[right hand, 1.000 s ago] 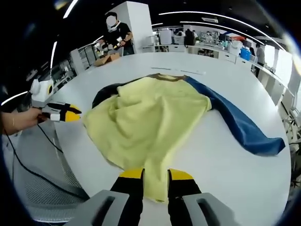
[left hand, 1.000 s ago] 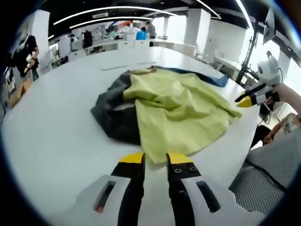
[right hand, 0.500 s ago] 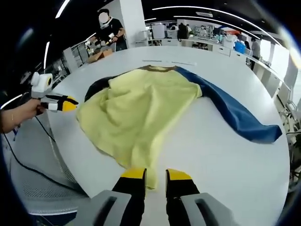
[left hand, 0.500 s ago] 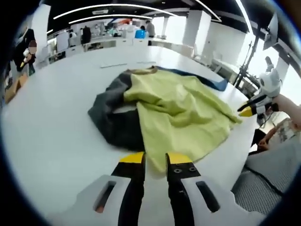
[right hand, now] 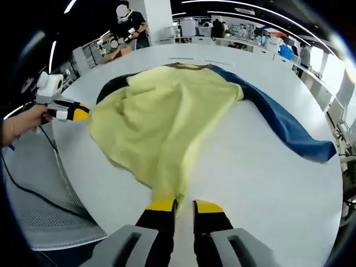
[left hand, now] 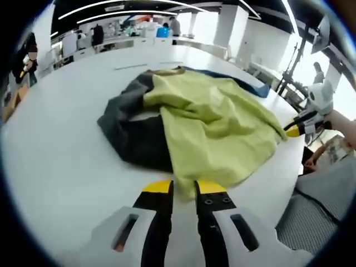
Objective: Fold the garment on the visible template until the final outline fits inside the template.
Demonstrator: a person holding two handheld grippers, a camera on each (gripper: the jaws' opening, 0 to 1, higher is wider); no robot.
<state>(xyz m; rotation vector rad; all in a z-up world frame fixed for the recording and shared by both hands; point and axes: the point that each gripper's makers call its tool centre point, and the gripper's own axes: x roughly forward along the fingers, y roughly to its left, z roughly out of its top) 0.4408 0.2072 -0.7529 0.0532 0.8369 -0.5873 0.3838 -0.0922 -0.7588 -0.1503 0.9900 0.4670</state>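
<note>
A garment lies spread and rumpled on the white table (left hand: 55, 156), (right hand: 256, 167). Its body is yellow-green (left hand: 217, 122), (right hand: 161, 117), with a dark grey sleeve (left hand: 128, 128) and a blue sleeve (right hand: 283, 130). My left gripper (left hand: 183, 186) stands at the hem's corner, jaws close together with the cloth edge between them; it also appears as a yellow-tipped left gripper (right hand: 75, 113) at the garment's side corner. My right gripper (right hand: 184, 206) has its jaws nearly together on a drawn-out hem corner; the right gripper (left hand: 295, 130) touches the other corner.
The table edge runs close below both grippers, with a mesh chair (left hand: 317, 217) beside it. A cable (right hand: 39, 189) hangs off the near edge. Thin strips (left hand: 130, 67) lie on the table beyond the collar. People stand at benches far behind.
Both cameras have come closer to the hem. The right jaws have narrowed onto the yellow-green corner, and the cloth there is now drawn into a taut fold.
</note>
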